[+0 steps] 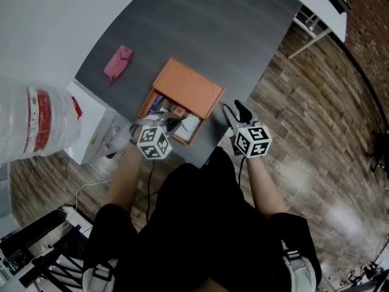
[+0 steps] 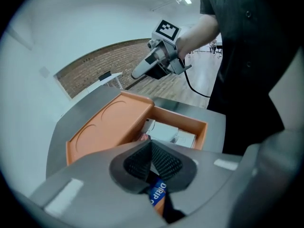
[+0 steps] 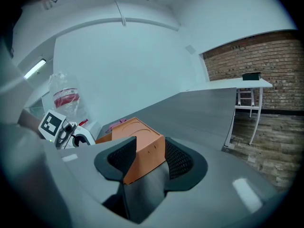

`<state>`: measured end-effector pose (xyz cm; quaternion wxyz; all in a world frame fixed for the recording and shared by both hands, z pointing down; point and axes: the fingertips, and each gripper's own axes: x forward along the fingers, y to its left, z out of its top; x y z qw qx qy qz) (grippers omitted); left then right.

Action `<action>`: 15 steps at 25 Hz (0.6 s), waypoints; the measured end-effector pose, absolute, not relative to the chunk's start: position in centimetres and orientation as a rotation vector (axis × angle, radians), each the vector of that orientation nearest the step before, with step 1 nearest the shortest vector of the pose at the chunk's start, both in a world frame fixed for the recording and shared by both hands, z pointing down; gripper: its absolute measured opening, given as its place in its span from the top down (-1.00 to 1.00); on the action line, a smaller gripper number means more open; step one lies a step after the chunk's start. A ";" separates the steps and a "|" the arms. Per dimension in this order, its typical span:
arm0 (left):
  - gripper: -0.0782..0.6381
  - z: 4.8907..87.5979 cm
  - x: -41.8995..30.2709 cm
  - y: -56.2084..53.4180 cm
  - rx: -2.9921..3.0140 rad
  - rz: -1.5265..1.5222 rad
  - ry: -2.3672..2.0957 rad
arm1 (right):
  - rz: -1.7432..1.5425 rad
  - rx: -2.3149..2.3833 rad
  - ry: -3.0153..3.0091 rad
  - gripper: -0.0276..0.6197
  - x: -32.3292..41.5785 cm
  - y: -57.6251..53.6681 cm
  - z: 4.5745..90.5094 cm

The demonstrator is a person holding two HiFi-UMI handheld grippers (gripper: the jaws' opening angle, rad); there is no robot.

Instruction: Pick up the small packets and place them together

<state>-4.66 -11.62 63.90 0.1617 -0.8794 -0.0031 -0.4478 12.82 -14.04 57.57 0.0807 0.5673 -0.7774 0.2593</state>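
An orange box [image 1: 185, 90] lies on the dark grey table [image 1: 200, 23], its lid slid back and its near end open. White packets [image 2: 167, 131] lie inside. My left gripper [image 2: 151, 156] hangs over the open end, shut on a small blue packet [image 2: 157, 194] with white print; in the head view this left gripper [image 1: 165, 124] sits at the box's near edge. My right gripper [image 3: 148, 158] is open, and the box's orange corner [image 3: 142, 158] shows between its pads. From the head view the right gripper [image 1: 236, 111] stands just right of the box, apart from it.
A pink packet [image 1: 118, 62] lies on the table to the far left of the box. A white cabinet [image 1: 91, 123] and a clear plastic container with a red label [image 1: 39, 117] stand at the left. The table's near edge runs under my hands, with wood floor [image 1: 316, 139] beyond.
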 end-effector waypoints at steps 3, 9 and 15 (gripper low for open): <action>0.78 62.9 -4.7 -11.7 -2.532 -1.234 0.051 | 0.768 1.680 -2.333 0.33 12.6 -14.2 57.4; 0.78 60.2 -5.1 -11.9 -2.683 -1.119 0.224 | 0.764 1.635 -2.352 0.34 12.1 -14.4 57.2; 0.78 57.5 -5.5 -12.6 -2.797 -0.985 0.381 | 0.753 1.562 -2.387 0.35 10.5 -15.1 57.1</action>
